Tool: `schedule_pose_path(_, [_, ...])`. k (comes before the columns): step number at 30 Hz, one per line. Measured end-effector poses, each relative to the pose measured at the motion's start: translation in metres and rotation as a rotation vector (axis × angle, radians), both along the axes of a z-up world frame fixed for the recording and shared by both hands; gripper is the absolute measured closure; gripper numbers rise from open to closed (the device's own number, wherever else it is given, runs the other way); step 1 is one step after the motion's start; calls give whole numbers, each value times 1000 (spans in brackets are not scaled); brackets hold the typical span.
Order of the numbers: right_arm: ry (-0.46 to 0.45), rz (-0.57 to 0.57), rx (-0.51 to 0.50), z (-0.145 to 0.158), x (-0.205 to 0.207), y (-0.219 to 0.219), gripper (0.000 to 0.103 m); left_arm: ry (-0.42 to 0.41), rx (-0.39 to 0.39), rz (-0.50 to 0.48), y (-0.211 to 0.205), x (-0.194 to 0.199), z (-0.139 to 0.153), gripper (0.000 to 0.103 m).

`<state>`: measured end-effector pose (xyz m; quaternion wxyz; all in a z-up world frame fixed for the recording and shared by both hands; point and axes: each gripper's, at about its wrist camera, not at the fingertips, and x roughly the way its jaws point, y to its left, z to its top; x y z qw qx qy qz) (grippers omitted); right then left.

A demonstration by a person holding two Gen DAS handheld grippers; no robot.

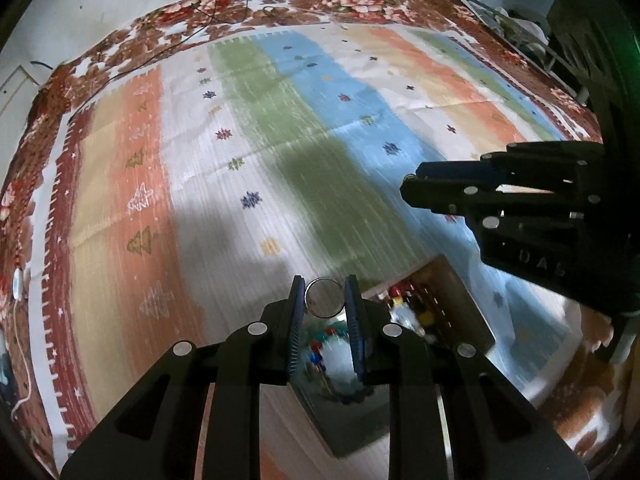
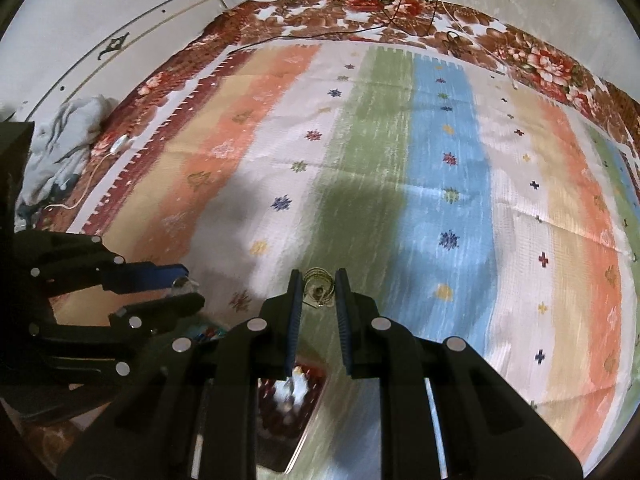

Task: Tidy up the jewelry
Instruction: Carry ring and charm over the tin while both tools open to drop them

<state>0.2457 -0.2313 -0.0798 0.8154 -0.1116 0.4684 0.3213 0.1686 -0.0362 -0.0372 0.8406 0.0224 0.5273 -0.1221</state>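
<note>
My left gripper (image 1: 323, 298) is shut on a silver bangle (image 1: 324, 297), held upright above the striped cloth. It also shows in the right wrist view (image 2: 182, 284) at the left. My right gripper (image 2: 318, 288) is shut on a gold coiled jewelry piece (image 2: 318, 285). It shows in the left wrist view (image 1: 410, 190) at the right, side on. An open jewelry box (image 1: 436, 312) with small colourful pieces lies on the cloth below and between the grippers; part of it shows in the right wrist view (image 2: 288, 408).
A striped cloth (image 1: 240, 152) with small star and tree motifs covers a floral blanket (image 1: 224, 8). Black cables (image 2: 400, 8) run along the far edge. A crumpled grey cloth (image 2: 68, 136) lies at the far left. A white wall (image 2: 120, 8) stands behind.
</note>
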Motion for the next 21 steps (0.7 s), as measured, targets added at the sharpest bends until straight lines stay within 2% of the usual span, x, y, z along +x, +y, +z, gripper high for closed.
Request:
schedule_pose_path(10, [-1, 37, 29, 5, -44, -5, 85, -27, 19, -44, -15, -45, 1, 83])
schedule_pose_path(21, [7, 83, 55, 2, -81, -18, 85, -55, -1, -37, -12, -66, 7, 83])
